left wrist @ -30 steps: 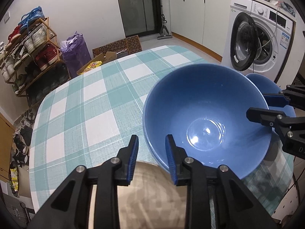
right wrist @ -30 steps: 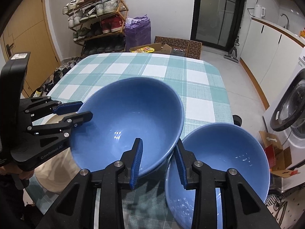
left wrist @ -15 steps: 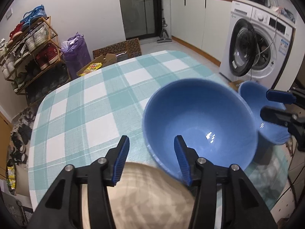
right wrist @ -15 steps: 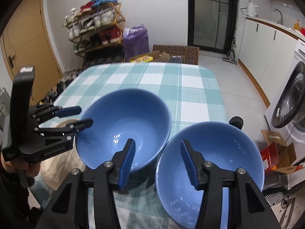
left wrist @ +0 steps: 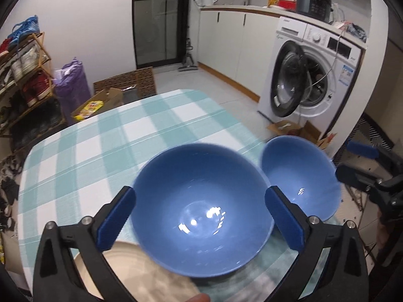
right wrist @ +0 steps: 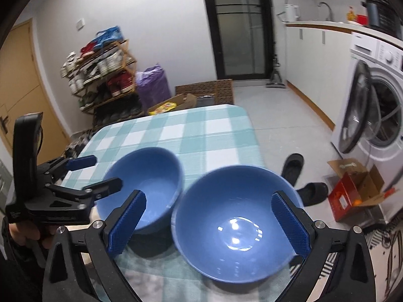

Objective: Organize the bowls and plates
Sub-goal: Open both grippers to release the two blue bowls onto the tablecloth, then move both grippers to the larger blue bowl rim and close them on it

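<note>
- No brand or label is sharp enough to read.
- Left tongs point(left wrist: 199, 217) have just been opening and stand wide apart above a blue bowl point(left wrist: 201, 216), clear of its rim.
- Right tongs point(right wrist: 209, 222) have likewise just been opening, wide apart over a second blue bowl point(right wrist: 239, 226).
- Both bowls sit empty, side by side, on the checked tabletop point(left wrist: 100, 151).
- A beige plate point(left wrist: 141, 276) lies partly under the left-hand bowl.

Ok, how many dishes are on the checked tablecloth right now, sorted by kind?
Glossy blue ceramic bowls: 2, left bowl and right bowl
Round beige plate: 1
Total: 3
</note>
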Demonstrator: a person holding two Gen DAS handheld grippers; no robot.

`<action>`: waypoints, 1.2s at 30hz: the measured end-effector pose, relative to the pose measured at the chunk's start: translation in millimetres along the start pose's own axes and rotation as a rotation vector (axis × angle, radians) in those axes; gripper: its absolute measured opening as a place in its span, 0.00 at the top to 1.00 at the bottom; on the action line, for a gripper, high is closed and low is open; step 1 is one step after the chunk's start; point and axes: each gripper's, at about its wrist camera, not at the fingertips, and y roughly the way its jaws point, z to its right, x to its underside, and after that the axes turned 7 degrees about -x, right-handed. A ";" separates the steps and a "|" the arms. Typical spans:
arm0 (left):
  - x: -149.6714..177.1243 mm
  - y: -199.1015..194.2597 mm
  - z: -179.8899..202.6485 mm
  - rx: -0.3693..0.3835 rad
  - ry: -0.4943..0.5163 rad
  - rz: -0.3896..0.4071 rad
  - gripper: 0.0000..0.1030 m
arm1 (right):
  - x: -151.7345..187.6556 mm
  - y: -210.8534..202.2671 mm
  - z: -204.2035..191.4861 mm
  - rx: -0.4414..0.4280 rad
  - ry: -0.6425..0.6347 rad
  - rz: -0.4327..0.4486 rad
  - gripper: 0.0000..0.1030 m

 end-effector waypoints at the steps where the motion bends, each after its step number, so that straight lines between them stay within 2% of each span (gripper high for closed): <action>1: -2.1 1.1 2.7 0.008 0.002 -0.003 0.00 | 2.3 -2.2 6.8 0.013 0.018 0.001 0.01; 6: -13.3 6.0 18.6 0.039 0.014 -0.008 0.00 | 20.6 -8.7 36.8 0.061 0.084 -0.014 0.01; 15: -25.9 30.2 57.7 0.042 0.113 -0.044 0.00 | 48.3 -3.8 70.5 0.035 0.158 -0.045 0.01; 20: -31.9 42.0 76.7 0.049 0.159 -0.062 0.00 | 51.1 -6.6 75.1 0.023 0.189 -0.024 0.01; 27: -40.3 55.1 100.4 0.015 0.259 -0.062 0.00 | 53.3 -0.2 80.8 -0.007 0.207 -0.043 0.01; 33: -45.0 67.7 111.7 0.035 0.298 -0.085 0.02 | 54.7 7.0 85.0 -0.026 0.216 -0.054 0.01; 36: -46.5 72.5 118.2 0.048 0.319 -0.095 0.08 | 56.2 10.7 85.9 -0.036 0.212 -0.064 0.01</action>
